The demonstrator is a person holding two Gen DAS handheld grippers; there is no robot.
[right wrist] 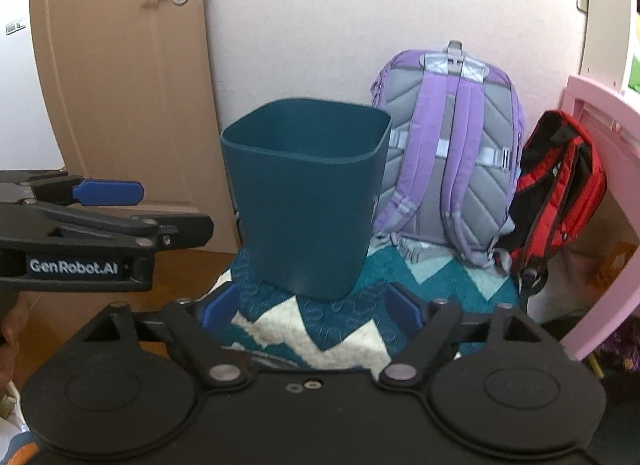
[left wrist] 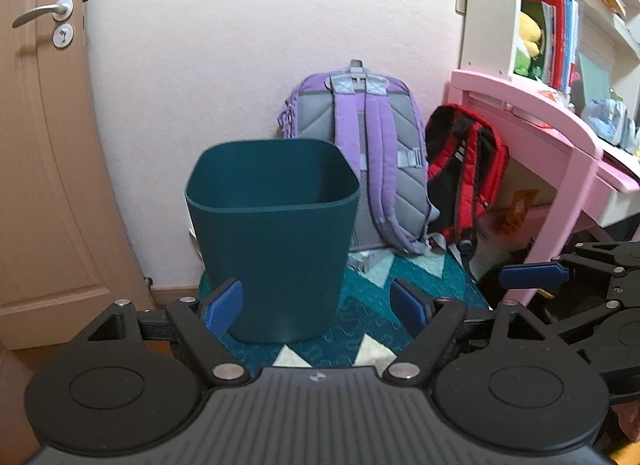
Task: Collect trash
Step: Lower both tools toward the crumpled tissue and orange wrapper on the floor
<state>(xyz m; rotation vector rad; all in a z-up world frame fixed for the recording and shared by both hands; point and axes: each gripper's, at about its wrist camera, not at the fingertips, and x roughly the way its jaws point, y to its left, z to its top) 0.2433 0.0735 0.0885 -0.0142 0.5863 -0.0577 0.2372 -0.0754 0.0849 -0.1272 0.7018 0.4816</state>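
Observation:
A dark teal waste bin (left wrist: 272, 233) stands upright on a teal and white zigzag rug (left wrist: 360, 305), straight ahead in the left wrist view; its inside is hidden. It also shows in the right wrist view (right wrist: 308, 193). My left gripper (left wrist: 318, 307) is open and empty, just in front of the bin's base. My right gripper (right wrist: 314, 311) is open and empty, a little short of the bin. Each gripper shows in the other's view: the right one (left wrist: 532, 277) at the right edge, the left one (right wrist: 108, 193) at the left edge. No trash is in view.
A purple backpack (left wrist: 372, 161) and a red backpack (left wrist: 464, 173) lean against the wall behind the bin. A pink desk (left wrist: 560, 133) with shelves stands at the right. A wooden door (left wrist: 44, 145) is at the left.

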